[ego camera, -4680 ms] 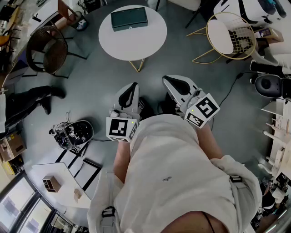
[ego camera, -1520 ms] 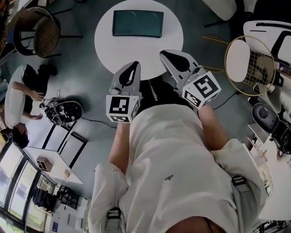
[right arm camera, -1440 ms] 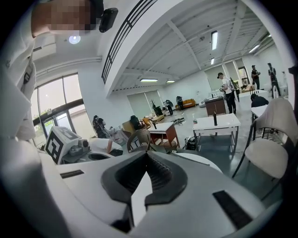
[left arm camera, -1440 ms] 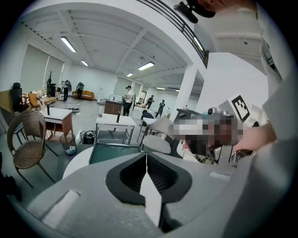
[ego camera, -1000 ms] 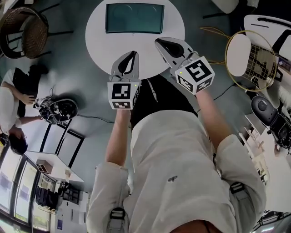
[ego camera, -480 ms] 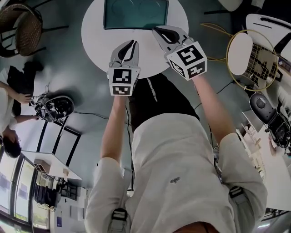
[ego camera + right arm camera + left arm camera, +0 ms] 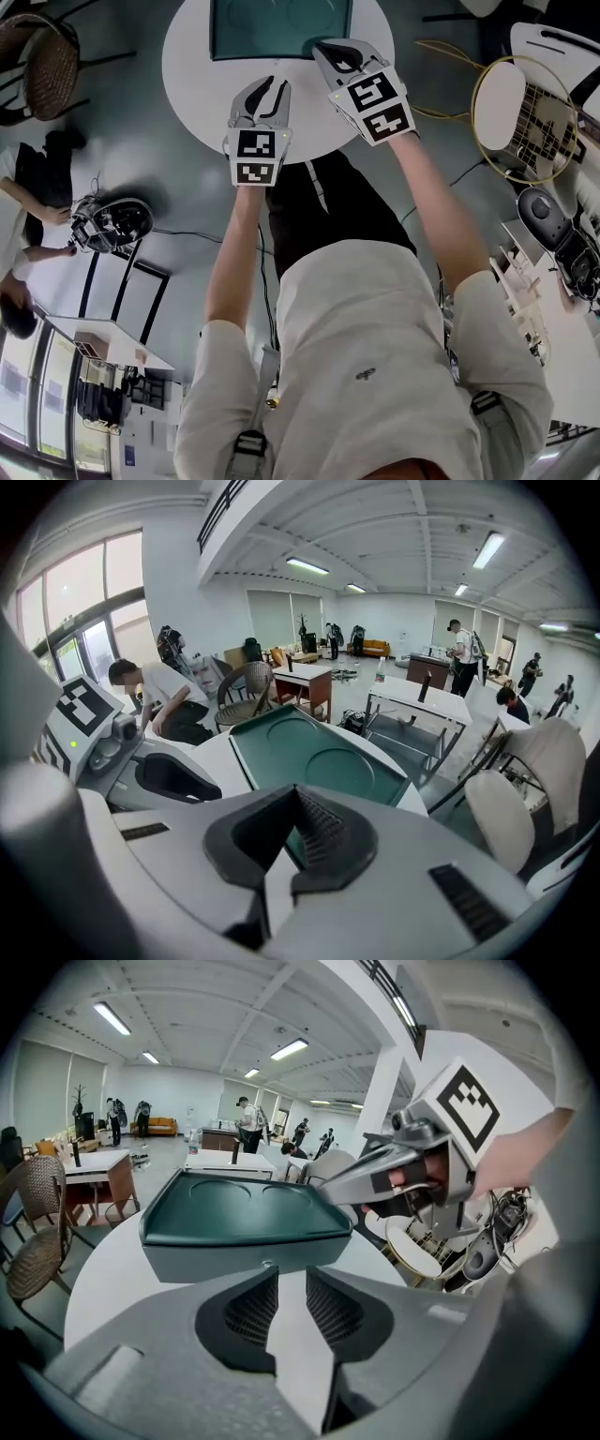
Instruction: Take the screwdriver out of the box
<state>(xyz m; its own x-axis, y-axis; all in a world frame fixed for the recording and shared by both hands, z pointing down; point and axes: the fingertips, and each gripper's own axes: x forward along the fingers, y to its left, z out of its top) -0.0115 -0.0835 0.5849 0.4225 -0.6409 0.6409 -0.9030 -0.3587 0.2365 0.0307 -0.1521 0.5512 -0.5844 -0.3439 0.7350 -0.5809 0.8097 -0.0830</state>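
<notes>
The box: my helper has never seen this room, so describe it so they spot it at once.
Find the round white table between a brown wicker chair and a gold wire chair. The box is the only thing lying on it: flat, dark green, rectangular, shut, with two shallow round dents in its lid.

Both gripper views are lit brightly and evenly by long white ceiling strip lamps (image 7: pixel 112 1018), with daylight added through tall windows (image 7: pixel 89 602) at the right one's upper left. Edges are strongly bent, corners blackened. A faint sheen is seen on the dark green rectangular box (image 7: pixel 239 1208). The head view is rendered dimmer.
</notes>
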